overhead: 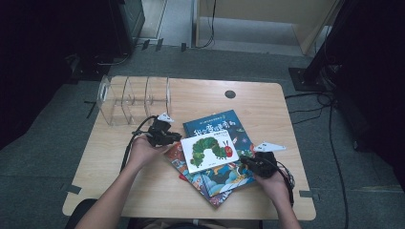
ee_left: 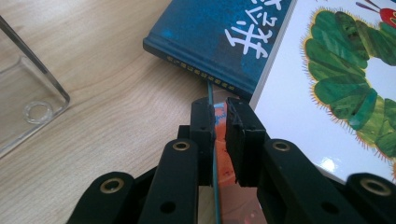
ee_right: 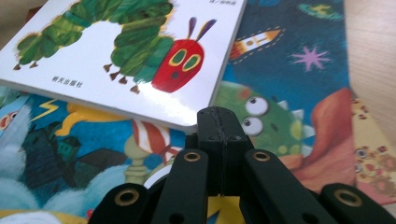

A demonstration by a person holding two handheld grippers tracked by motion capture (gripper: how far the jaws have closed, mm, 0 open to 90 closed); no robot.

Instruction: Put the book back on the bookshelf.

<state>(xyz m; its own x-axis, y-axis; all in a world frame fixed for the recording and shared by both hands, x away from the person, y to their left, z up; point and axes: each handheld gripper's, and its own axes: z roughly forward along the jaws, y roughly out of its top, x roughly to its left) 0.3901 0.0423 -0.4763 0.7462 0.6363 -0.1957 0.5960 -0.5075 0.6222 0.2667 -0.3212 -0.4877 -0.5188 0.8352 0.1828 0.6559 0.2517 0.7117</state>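
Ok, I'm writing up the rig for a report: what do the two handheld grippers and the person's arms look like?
Both grippers are black. The left gripper and the right gripper each carry a pale grey three-cornered plate on top and trail a black cable. Close up, the jaws are flat black blocks on linked black arms with brass-coloured rivets. The forearms are bare, with no sleeves in sight.

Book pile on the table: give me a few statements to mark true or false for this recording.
1. The white caterpillar book lies on top of the pile. True.
2. The clear rack holds a book. False: its slots are empty.
3. The left gripper has a thin book edge between its jaws. True.
4. The right gripper stands wide open. False: its jaws meet.
5. The dark blue book stands upright. False: it lies flat.
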